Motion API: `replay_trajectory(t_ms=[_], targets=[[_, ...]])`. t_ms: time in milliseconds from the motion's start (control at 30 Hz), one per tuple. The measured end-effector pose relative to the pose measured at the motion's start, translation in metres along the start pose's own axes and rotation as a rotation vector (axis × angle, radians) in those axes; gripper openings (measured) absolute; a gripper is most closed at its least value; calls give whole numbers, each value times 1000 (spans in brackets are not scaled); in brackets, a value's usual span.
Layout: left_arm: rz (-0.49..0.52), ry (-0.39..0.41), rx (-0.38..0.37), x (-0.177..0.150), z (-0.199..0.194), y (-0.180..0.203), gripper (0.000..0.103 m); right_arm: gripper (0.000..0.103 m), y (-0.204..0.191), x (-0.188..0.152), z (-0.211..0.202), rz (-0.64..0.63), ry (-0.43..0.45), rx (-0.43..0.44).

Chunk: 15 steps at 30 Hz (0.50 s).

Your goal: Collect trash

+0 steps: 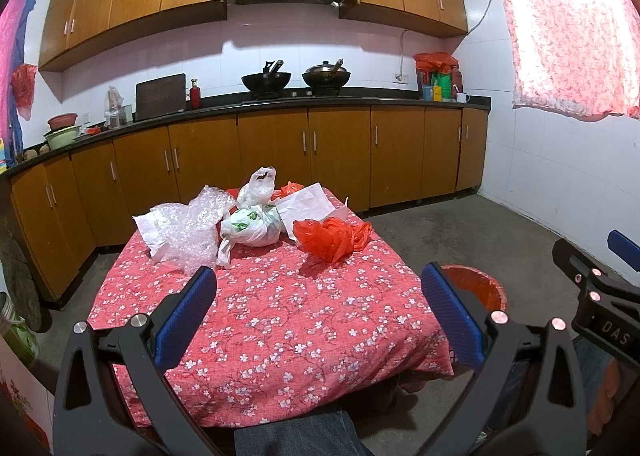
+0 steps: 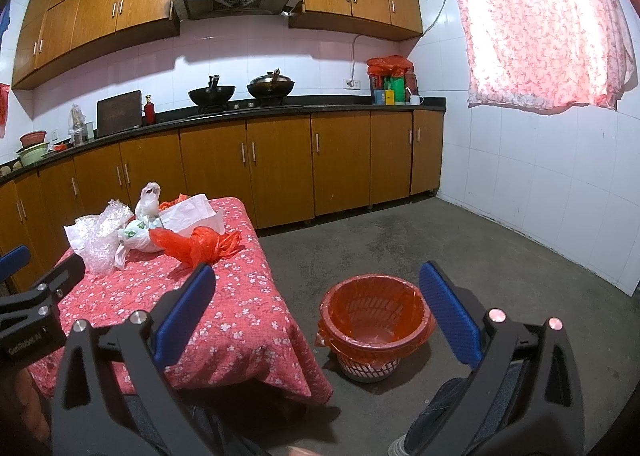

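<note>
Trash lies at the far end of a table with a red floral cloth [image 1: 280, 320]: a red plastic bag [image 1: 330, 236], a knotted white bag with green print [image 1: 252, 228], bubble wrap [image 1: 188, 232], white paper [image 1: 306, 201] and a small white bag [image 1: 258, 185]. A bin with a red liner [image 2: 374, 318] stands on the floor right of the table; its rim shows in the left wrist view [image 1: 476, 284]. My left gripper [image 1: 318, 316] is open and empty above the near table. My right gripper [image 2: 316, 314] is open and empty, above the bin's near side.
Wooden kitchen cabinets [image 1: 280, 151] and a dark counter with two woks [image 1: 296, 79] run along the back wall. Grey concrete floor [image 2: 460, 240] spreads right of the table to a white tiled wall. A curtained window [image 2: 536, 19] is at upper right. My legs show below.
</note>
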State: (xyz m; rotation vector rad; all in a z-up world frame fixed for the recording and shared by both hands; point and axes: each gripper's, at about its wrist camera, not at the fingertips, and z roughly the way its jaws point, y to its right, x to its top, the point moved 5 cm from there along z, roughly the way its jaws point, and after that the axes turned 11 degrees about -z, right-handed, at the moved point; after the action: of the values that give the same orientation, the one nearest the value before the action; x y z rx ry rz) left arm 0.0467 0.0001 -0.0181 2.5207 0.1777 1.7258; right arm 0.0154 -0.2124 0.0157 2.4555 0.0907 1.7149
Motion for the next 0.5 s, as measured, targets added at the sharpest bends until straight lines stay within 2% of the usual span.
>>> replay_trajectory(t_ms=[500], targets=[[3, -1, -2, 0, 0, 0, 101, 99, 1, 1, 0, 1, 0, 0]])
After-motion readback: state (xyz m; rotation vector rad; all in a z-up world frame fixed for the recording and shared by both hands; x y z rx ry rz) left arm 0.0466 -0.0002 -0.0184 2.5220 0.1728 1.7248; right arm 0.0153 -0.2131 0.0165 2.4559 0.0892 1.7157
